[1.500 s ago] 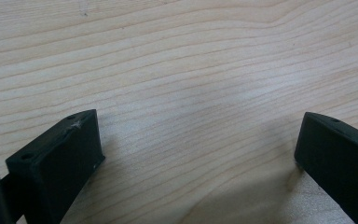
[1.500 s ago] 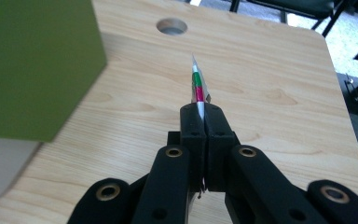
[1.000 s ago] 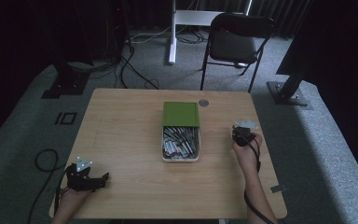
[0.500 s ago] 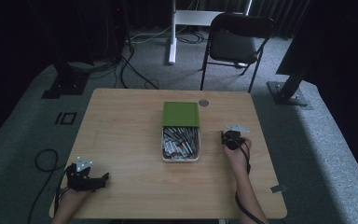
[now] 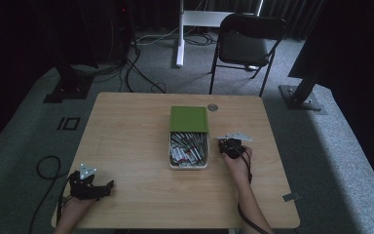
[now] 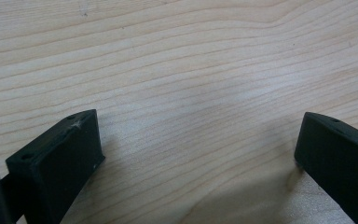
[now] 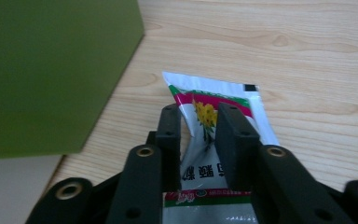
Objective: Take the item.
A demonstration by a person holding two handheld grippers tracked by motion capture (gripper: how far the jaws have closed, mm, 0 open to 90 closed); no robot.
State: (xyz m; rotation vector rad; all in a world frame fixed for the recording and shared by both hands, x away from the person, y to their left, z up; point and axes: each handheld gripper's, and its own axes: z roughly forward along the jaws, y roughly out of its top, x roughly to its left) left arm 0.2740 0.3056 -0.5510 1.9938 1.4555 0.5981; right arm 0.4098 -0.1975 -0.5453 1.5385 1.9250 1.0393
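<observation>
A white sachet (image 7: 214, 105) with red and green bands and a yellow flower print is pinched between the jaws of my right gripper (image 7: 198, 119), which is shut on it. In the high view that gripper (image 5: 231, 146) hovers just right of the open box (image 5: 189, 148), a white tray holding several sachets. The box's green lid (image 5: 189, 119) is slid toward the far end, and it fills the left of the right gripper view as a green lid (image 7: 51, 70). My left gripper (image 5: 102, 189) rests open at the table's near left corner, its jaws wide apart over bare wood.
The wooden table (image 5: 126, 131) has a small round grey disc (image 5: 213, 107) near its far edge. A black folding chair (image 5: 246, 44) and a white stand (image 5: 180, 34) are behind the table. Cables lie on the grey floor to the left.
My right gripper has moved left, from the table's right side toward the box, carrying the sachet. The left gripper has not moved.
</observation>
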